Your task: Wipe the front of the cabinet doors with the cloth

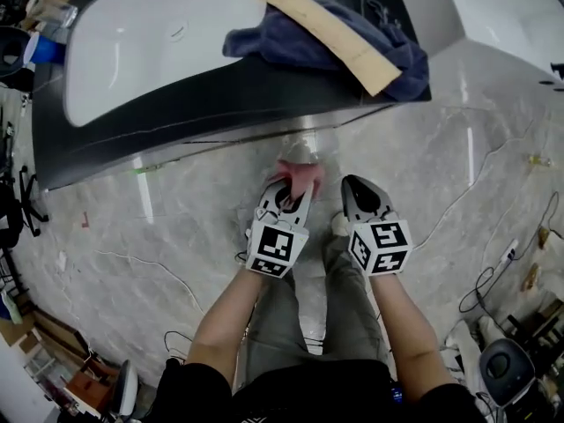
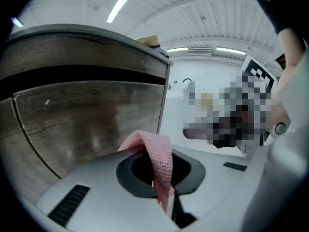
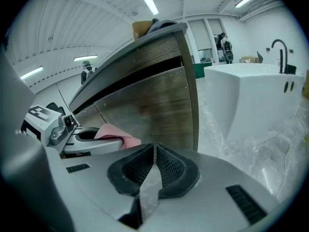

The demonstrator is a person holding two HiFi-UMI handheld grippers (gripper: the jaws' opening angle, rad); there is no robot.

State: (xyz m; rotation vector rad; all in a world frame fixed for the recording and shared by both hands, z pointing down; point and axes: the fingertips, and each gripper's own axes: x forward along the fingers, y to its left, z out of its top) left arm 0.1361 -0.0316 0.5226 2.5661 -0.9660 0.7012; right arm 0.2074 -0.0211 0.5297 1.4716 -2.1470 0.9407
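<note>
My left gripper [image 1: 291, 188] is shut on a pink cloth [image 1: 300, 175], which sticks out of its jaws toward the cabinet. In the left gripper view the cloth [image 2: 157, 156] hangs folded over the jaws, a short way from the wood-grain cabinet door [image 2: 87, 120]. My right gripper [image 1: 359, 192] is beside the left one, shut, with nothing between its pads. In the right gripper view the cabinet door [image 3: 154, 108] stands ahead and the cloth [image 3: 118, 133] shows at the left in the other gripper [image 3: 91, 138]. The door fronts are hidden under the countertop in the head view.
The cabinet carries a dark countertop [image 1: 176, 113] with a white basin [image 1: 150, 42], a blue cloth [image 1: 291, 42] and a cardboard strip [image 1: 326, 29]. A white tub [image 3: 251, 95] stands to the right. Cables [image 1: 485, 174] lie across the marble floor [image 1: 441, 148].
</note>
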